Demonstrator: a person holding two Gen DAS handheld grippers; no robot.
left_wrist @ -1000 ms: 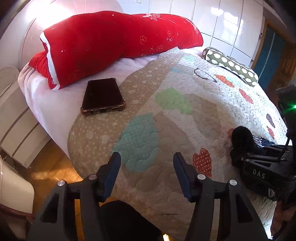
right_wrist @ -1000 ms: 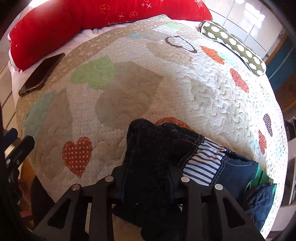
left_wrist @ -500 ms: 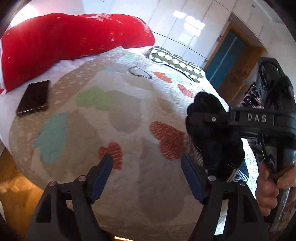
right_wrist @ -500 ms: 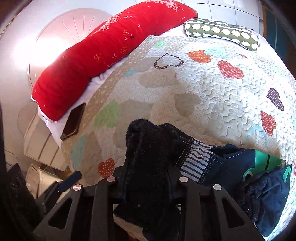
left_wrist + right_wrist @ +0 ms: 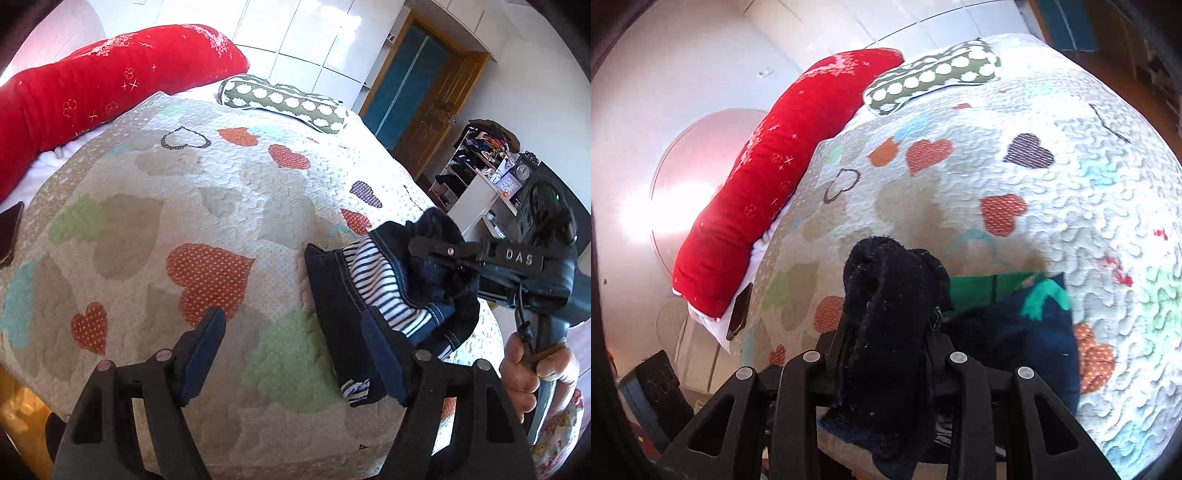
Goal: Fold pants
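Pants [image 5: 373, 295]: I am lifting them bunched above the quilt [image 5: 184, 206], right gripper [image 5: 886, 354] clamped on waistband; left gripper [image 5: 295, 347] gaping, unladen; next, I am judging, catching the free edge

I see a heart-patterned quilted bedspread [image 5: 229, 206] on the bed, a long red bolster pillow [image 5: 110, 85] and a green white-dotted cushion [image 5: 284, 105] at its head, a dark phone [image 5: 739, 312] near the edge.
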